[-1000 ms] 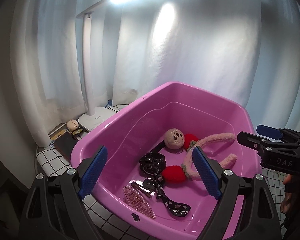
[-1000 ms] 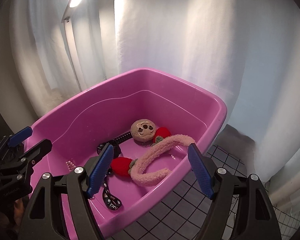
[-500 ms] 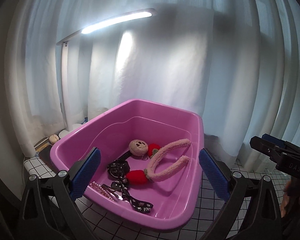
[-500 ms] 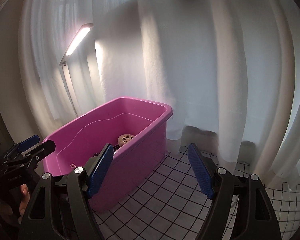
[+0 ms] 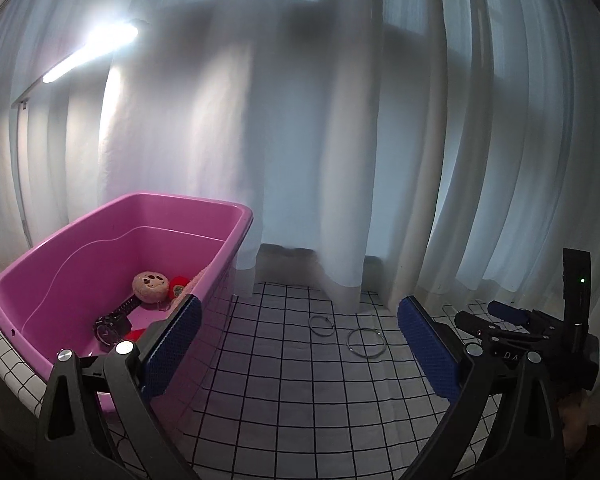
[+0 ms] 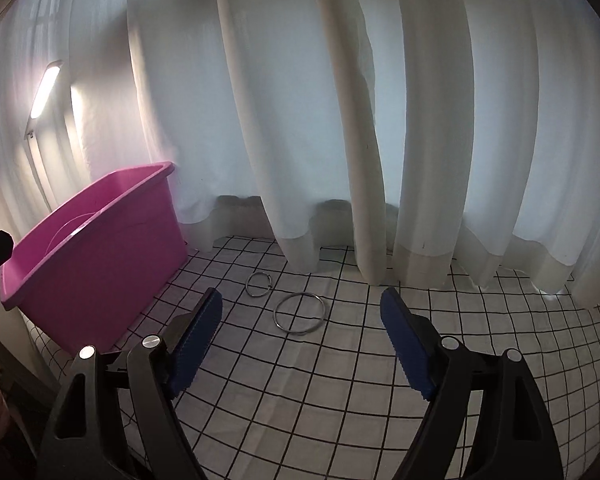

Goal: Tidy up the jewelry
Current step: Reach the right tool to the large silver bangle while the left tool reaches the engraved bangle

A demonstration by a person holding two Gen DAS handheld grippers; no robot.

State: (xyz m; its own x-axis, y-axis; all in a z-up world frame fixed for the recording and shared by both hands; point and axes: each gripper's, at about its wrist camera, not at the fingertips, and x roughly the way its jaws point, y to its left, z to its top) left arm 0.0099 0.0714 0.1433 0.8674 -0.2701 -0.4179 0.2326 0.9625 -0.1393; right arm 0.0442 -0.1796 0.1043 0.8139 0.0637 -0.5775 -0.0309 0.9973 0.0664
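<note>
2 thin metal rings, a smaller ring and a larger ring, lie flat and apart on the table's grid-patterned cloth, right of 1 glossy pink plastic tub. The left claw and right claw gape wide, released, holding and touching nothing.

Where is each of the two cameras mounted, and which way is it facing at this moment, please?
Left wrist: on the left gripper, facing the pink tub, the curtain and two metal rings; its open jaws and the right gripper show.
Right wrist: on the right gripper, looking down at the checked cloth; its open jaws show.
Shared: tub, small ring, large ring, lamp.
</note>
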